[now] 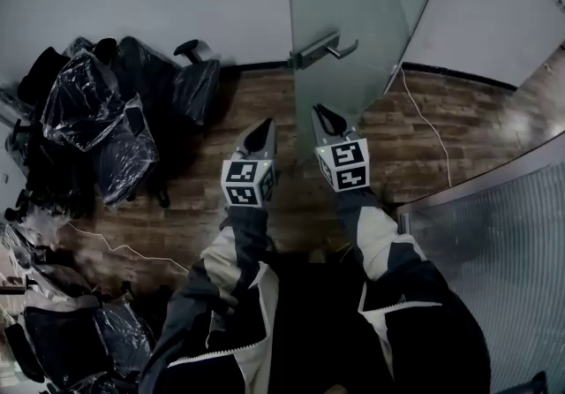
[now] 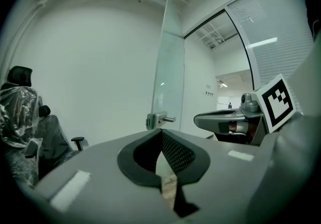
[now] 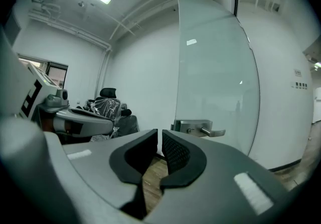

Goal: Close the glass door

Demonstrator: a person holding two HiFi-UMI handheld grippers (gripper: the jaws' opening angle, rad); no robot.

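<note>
Left gripper (image 1: 261, 132) is clenched and empty. Right gripper (image 1: 325, 117) has its jaws a slit apart, also empty. The glass door (image 1: 371, 12) stands open just ahead, untouched. It is likely heavy, stiff, slick and breakable, so the metal handle (image 1: 323, 49) looks the safest hold.

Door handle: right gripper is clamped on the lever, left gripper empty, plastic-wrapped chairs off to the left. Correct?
Not quite. The right gripper is not on the lever: the right gripper view shows its jaws slightly apart with nothing between them, and the lever ahead on the glass door, untouched. The left gripper is empty and the plastic-wrapped chairs stand at the left.
</note>
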